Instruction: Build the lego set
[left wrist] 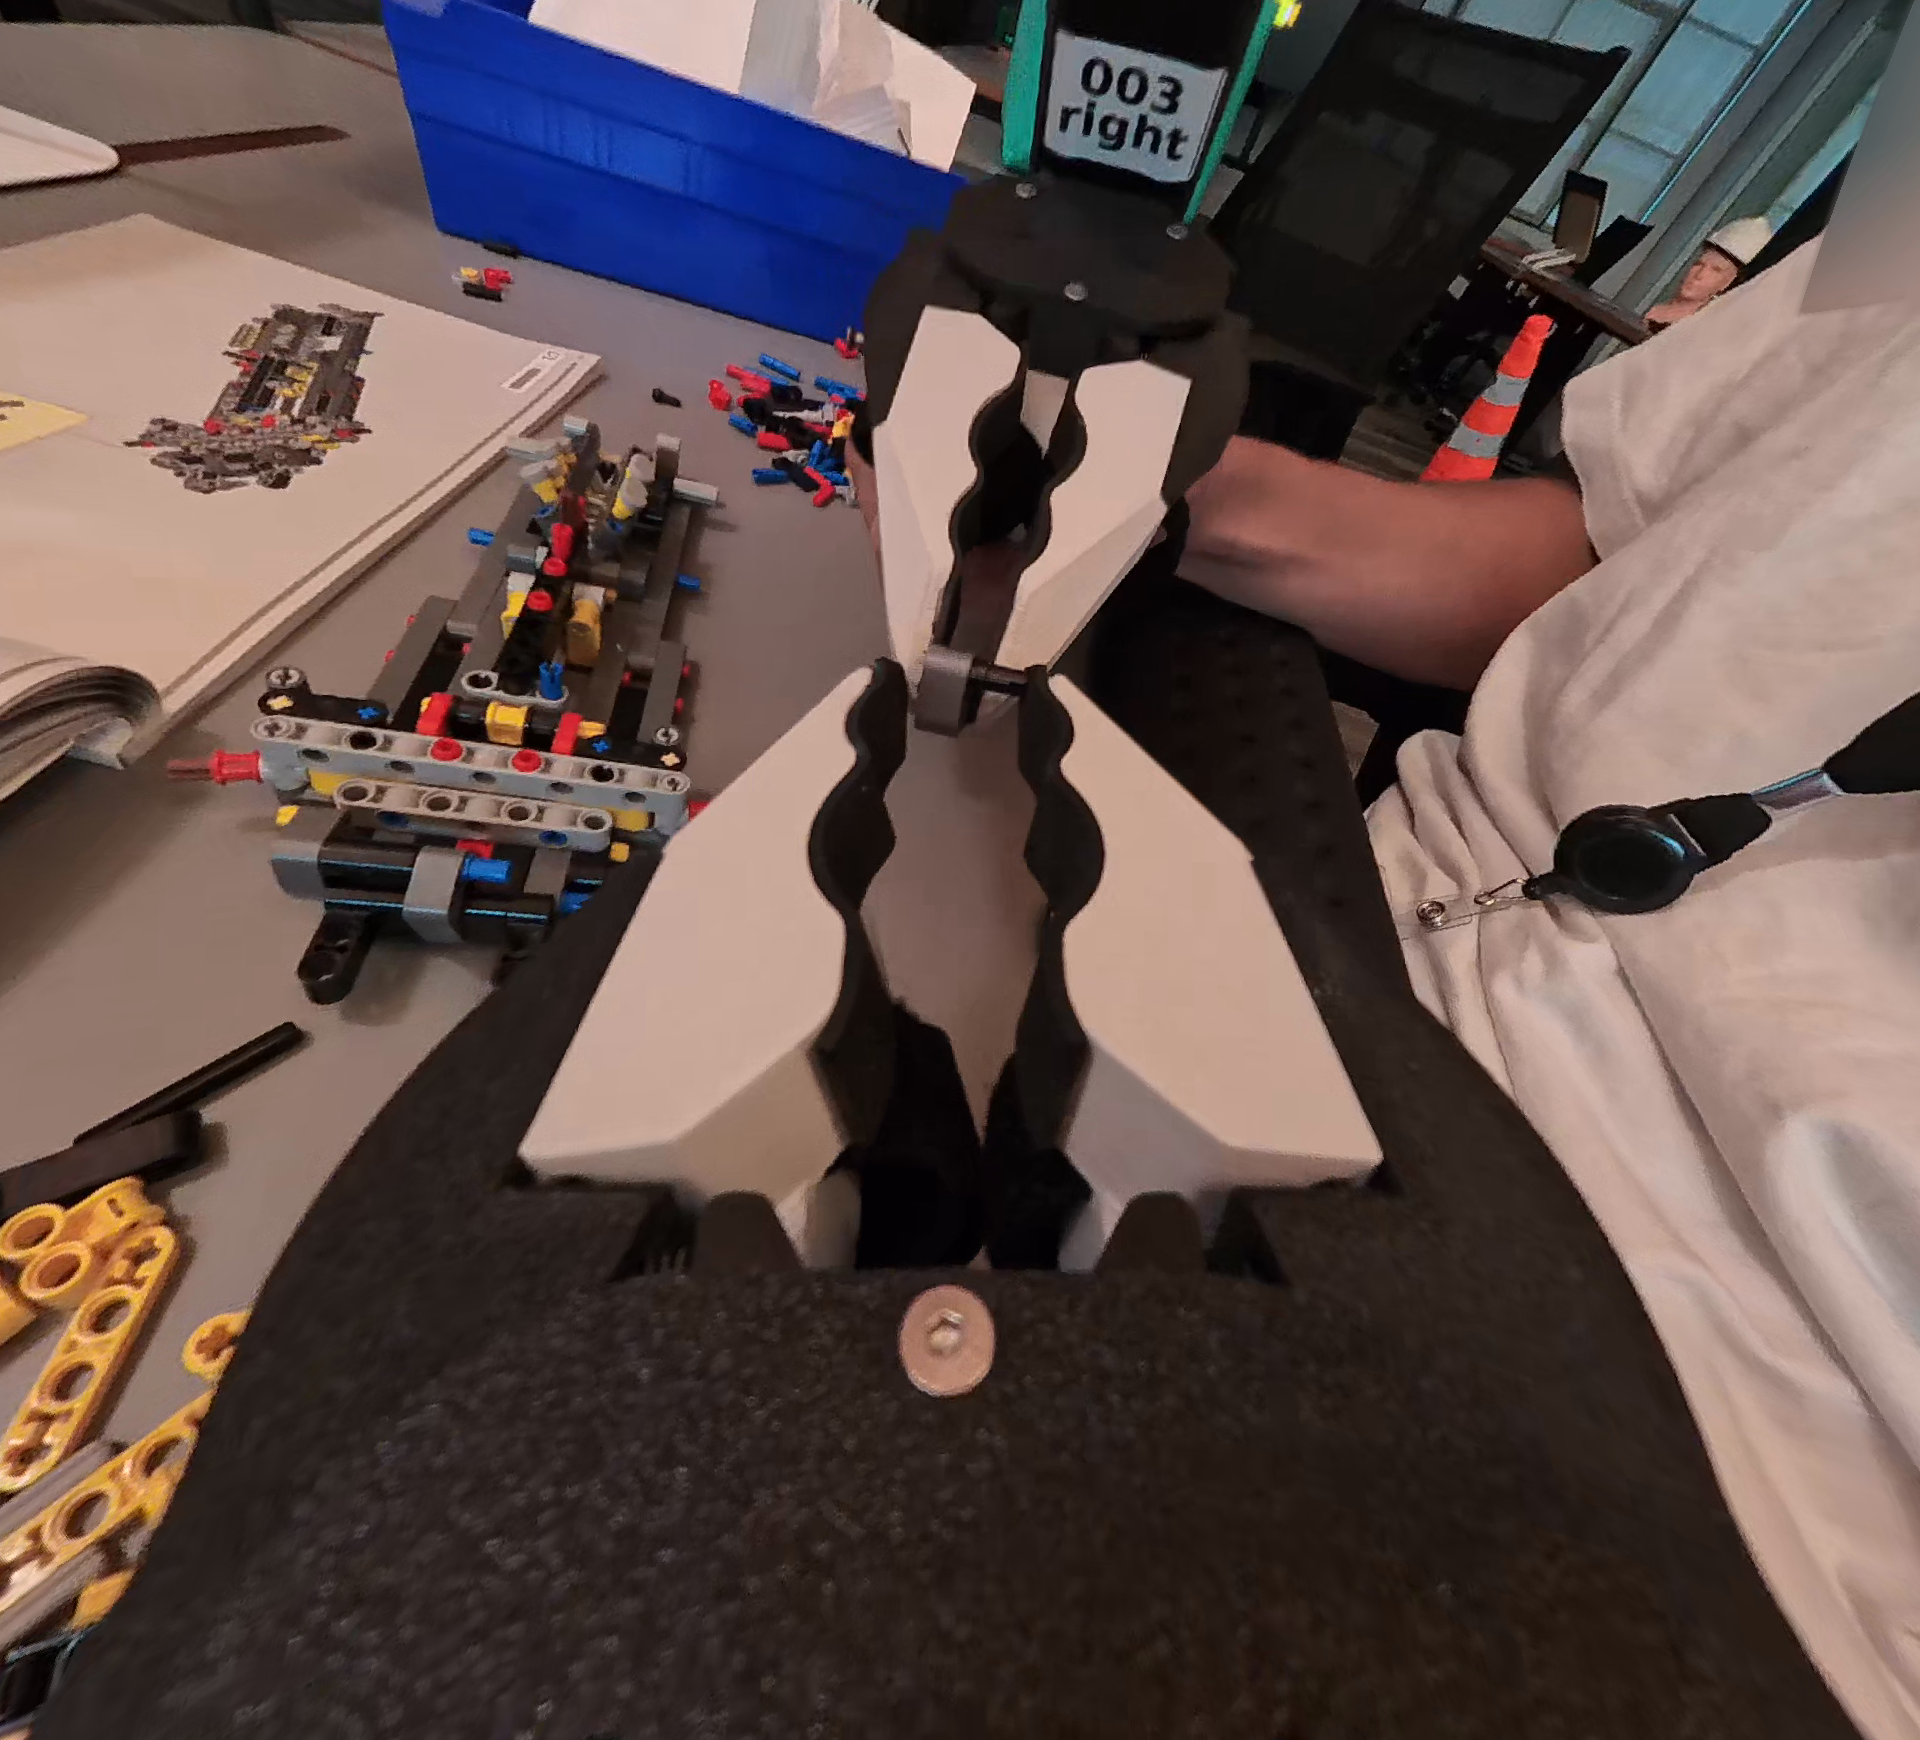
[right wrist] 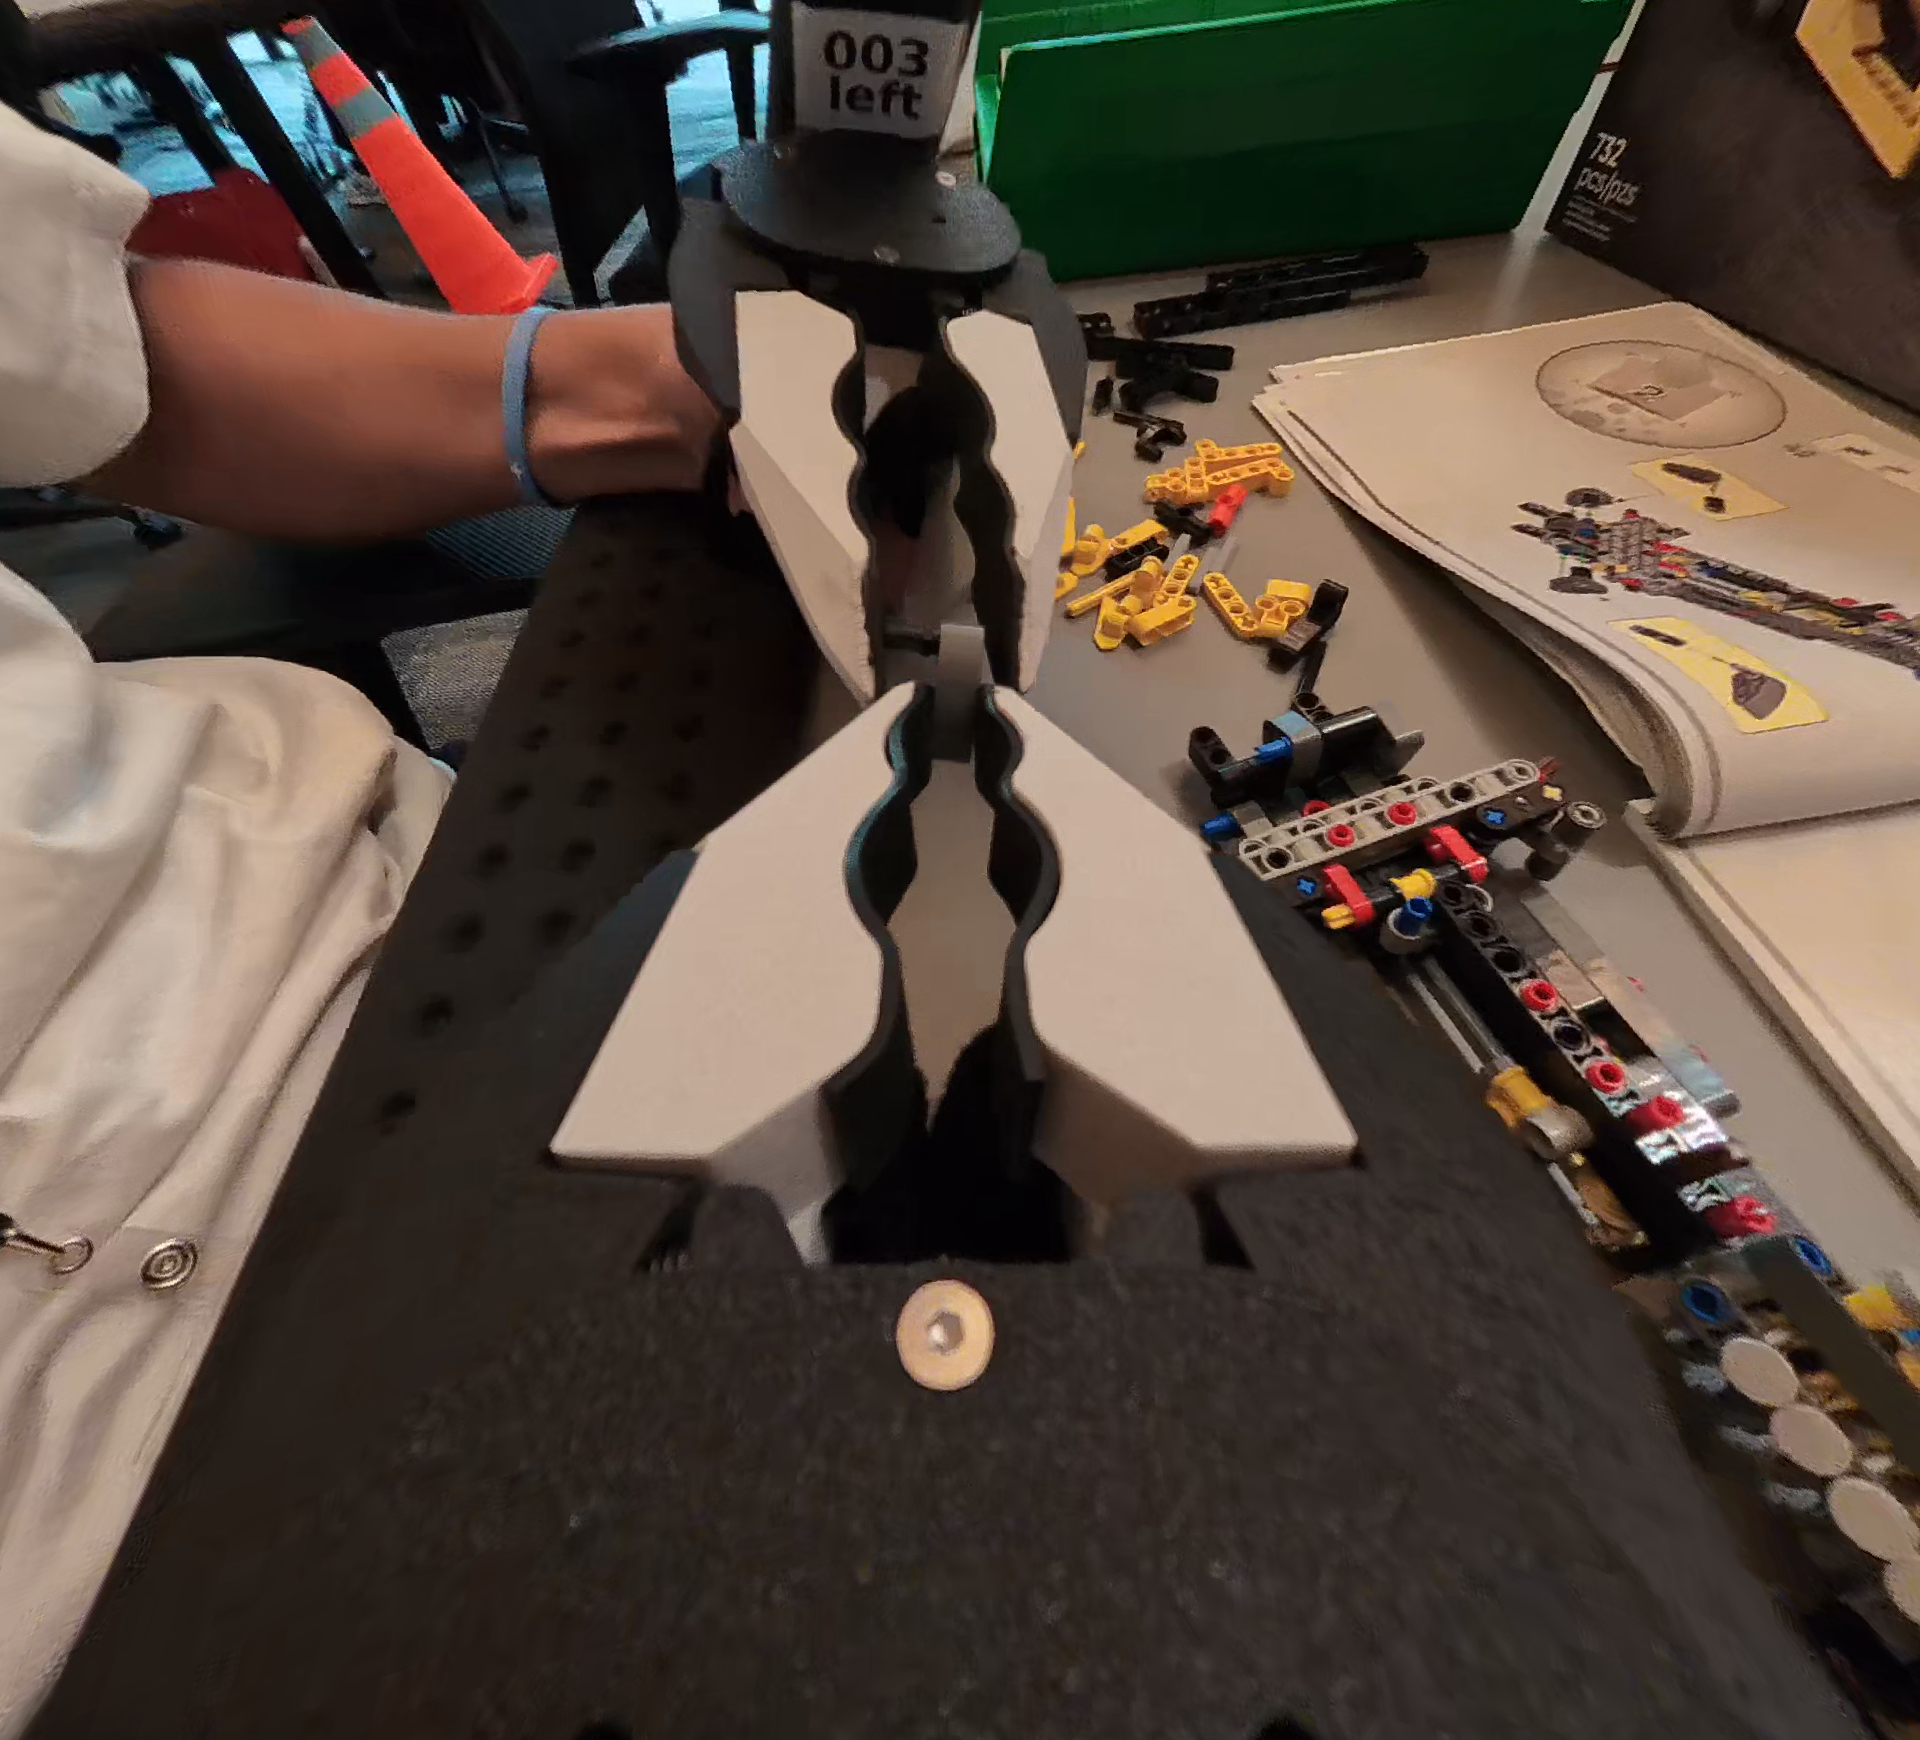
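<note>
My two grippers meet tip to tip above the table's near edge. My right gripper [right wrist: 954, 698] is shut on a small grey round piece [right wrist: 958, 667], which also shows in the left wrist view [left wrist: 943, 691]. A short black pin [left wrist: 1003, 674] sticks out of its side. My left gripper [left wrist: 961, 677] is closed around both, one tip on the pin's end and the other against the grey piece. The half-built lego chassis [left wrist: 499, 714] lies on the table to the left; in the right wrist view it [right wrist: 1455, 880] lies to the right.
An open instruction booklet [left wrist: 260, 443] lies beyond the chassis. Loose yellow beams [right wrist: 1174, 568], black beams [right wrist: 1278, 282] and a pile of small red, blue and black pins [left wrist: 790, 433] lie around. A blue bin [left wrist: 644, 163], a green bin [right wrist: 1299, 90] and the set's box [right wrist: 1766, 80] stand behind. My two grippers' fingertips are within a few centimetres of each other.
</note>
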`<move>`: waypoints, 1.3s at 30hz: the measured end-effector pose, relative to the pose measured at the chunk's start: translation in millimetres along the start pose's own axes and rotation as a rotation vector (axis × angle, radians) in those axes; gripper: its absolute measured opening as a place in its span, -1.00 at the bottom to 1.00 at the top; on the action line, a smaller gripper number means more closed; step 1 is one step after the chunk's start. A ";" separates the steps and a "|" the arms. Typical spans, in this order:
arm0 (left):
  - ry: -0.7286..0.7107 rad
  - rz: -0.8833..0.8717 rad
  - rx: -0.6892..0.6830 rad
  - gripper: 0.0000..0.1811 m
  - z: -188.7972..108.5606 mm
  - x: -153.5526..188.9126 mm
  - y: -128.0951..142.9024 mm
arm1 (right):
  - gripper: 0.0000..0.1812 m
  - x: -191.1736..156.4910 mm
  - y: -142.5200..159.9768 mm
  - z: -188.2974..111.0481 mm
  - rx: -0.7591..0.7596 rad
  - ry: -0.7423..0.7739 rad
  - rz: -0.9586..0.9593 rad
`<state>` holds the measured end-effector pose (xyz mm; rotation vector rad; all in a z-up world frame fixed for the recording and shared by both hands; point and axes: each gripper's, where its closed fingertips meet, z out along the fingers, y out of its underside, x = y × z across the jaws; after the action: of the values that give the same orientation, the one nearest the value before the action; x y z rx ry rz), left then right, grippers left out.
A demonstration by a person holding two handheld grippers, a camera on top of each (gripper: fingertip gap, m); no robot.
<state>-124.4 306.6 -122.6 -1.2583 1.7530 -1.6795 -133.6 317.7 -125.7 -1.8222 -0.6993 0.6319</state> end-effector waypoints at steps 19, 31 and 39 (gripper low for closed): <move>-0.132 0.249 0.055 -0.80 -3.9 6.2 -8.4 | -0.93 0.0 -13.4 -7.9 0.033 0.166 -0.302; 0.011 0.155 0.141 -0.90 -10.0 23.3 -23.8 | -0.92 -18.0 -23.1 -10.7 0.137 -0.119 0.020; -0.088 0.188 0.109 -0.93 -13.1 11.4 -20.9 | -0.70 -16.1 -25.6 -9.2 0.171 -0.096 0.003</move>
<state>-134.0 307.6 -97.2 -1.0677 1.6493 -1.5662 -142.6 307.9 -97.1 -1.6441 -0.6850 0.7616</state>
